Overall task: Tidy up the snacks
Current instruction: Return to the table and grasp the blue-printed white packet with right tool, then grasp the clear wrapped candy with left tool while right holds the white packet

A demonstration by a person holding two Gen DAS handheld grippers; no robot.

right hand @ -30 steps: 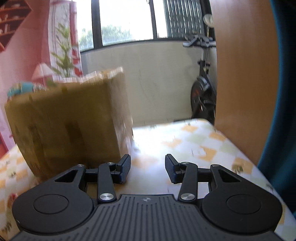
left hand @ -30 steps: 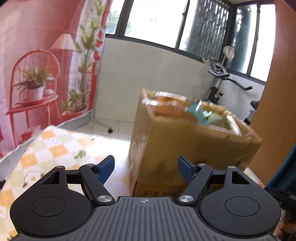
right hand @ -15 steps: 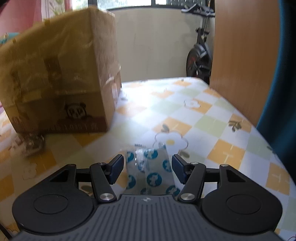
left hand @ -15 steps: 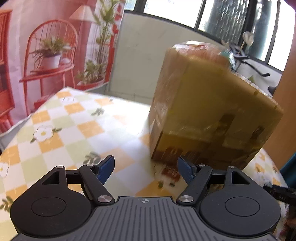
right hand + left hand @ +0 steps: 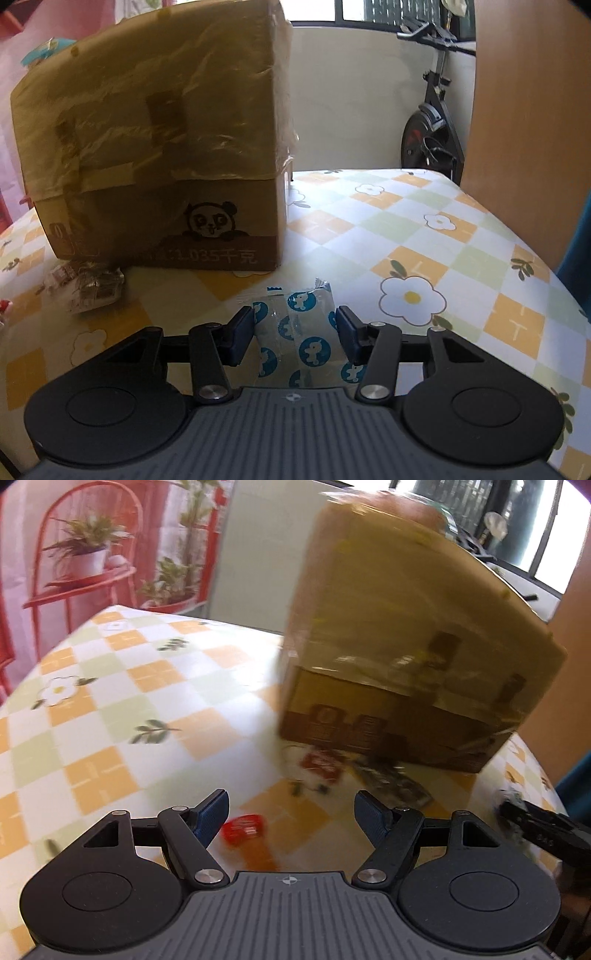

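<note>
Both claws have come lower and nearer the cardboard box (image 5: 155, 147) since half a second back. Right claw (image 5: 295, 334) spread, straddling a clear snack packet (image 5: 295, 332) printed with blue round animal marks. Packet lies flat on the checked worktop (image 5: 461, 266), long axis pointing away toward the box. Left claw (image 5: 291, 816) spread, empty; small red wrapped snack (image 5: 243, 827) just beside its left finger, blurred.
</note>
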